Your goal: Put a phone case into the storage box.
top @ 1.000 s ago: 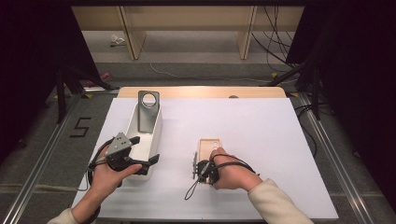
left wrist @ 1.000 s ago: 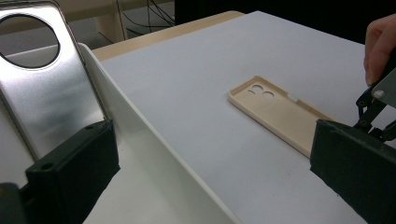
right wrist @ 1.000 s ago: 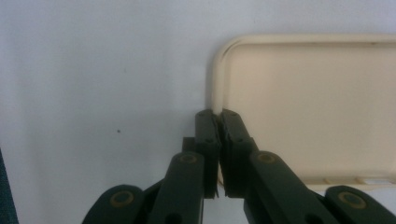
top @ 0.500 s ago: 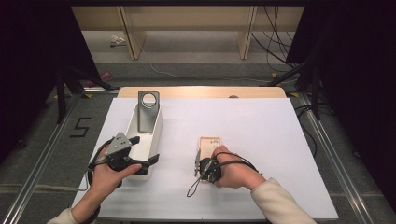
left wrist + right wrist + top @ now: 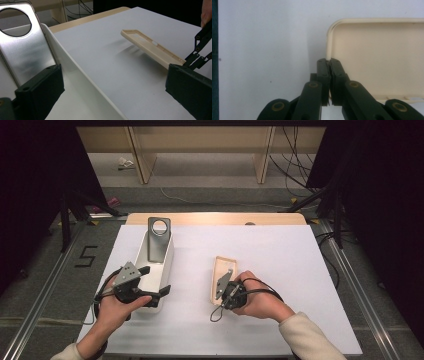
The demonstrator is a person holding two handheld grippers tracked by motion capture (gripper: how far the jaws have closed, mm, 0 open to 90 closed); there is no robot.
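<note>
Right gripper (image 5: 328, 62) pinches the beige case (image 5: 382, 55) by its thin rim (light, stiff, slippery plastic); left gripper (image 5: 150, 281) gapes wide.

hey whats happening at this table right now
A person works at a white table with tongs in each hand. The right tongs are shut on the side wall of a beige phone case, holding it tilted with one end off the table. The left tongs stand open at the near end of a white tray, where a silver plate with a round hole leans.
</note>
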